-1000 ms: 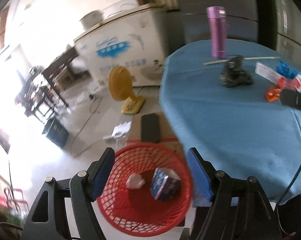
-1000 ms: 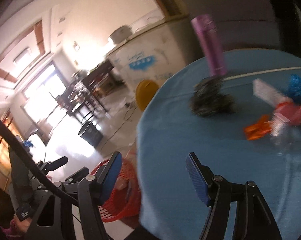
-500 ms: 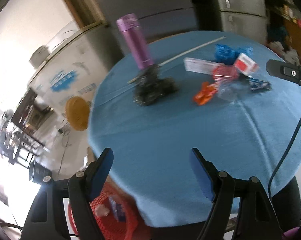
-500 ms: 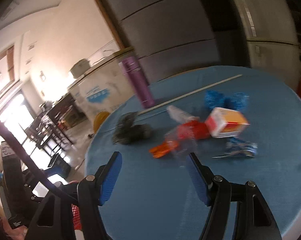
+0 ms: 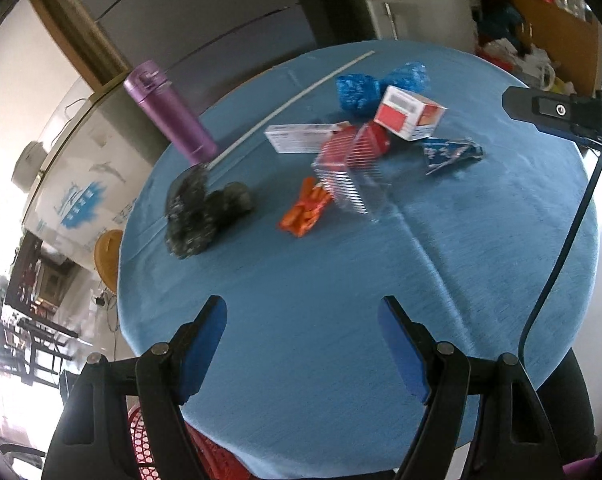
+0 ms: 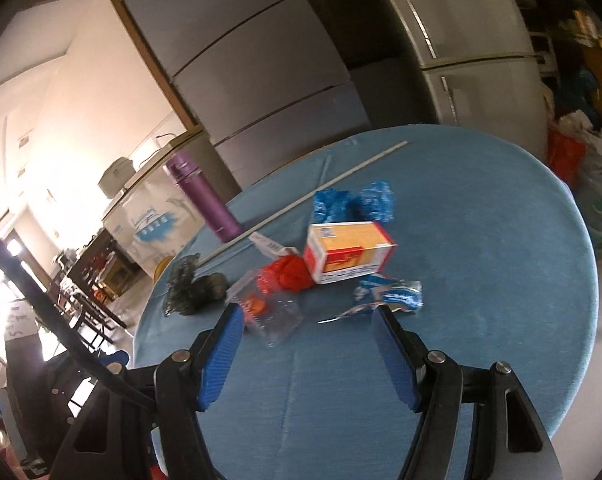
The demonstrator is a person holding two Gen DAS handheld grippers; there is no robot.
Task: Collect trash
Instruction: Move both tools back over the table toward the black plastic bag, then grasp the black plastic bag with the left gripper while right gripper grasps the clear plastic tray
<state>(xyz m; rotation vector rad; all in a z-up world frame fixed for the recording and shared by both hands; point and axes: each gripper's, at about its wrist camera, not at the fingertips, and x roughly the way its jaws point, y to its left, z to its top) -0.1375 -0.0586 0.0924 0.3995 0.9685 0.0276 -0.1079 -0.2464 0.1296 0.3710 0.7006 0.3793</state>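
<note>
A: Biggest first. Round table in a blue cloth, a red basket just showing below its near edge.

B: Trash?

A: Bunched toward the far edge. Purple flask at the far left edge, upright, probably not trash. Long white stick runs from the flask toward the far edge. Dark scrubby clump near the left edge. Red and white box mid-pile, two blue crumpled wads behind it, flat white carton to its left, clear plastic tray in front with something red under it, orange wrapper just beside the tray, blue foil wrapper closest to the right side.

B: Grippers?

A: Left gripper wide apart, nothing between the fingers, over bare cloth near the near edge. Right gripper also spread and empty, near the tray and foil wrapper.

B: Risks?

A: Things touch and overlap, so one pinch may drag a neighbour off the table. The tray looks flimsy and may crush or slip. A black cable crosses the right edge and may snag.

B: Readable text?

A: None; the box print is too blurred.
</note>
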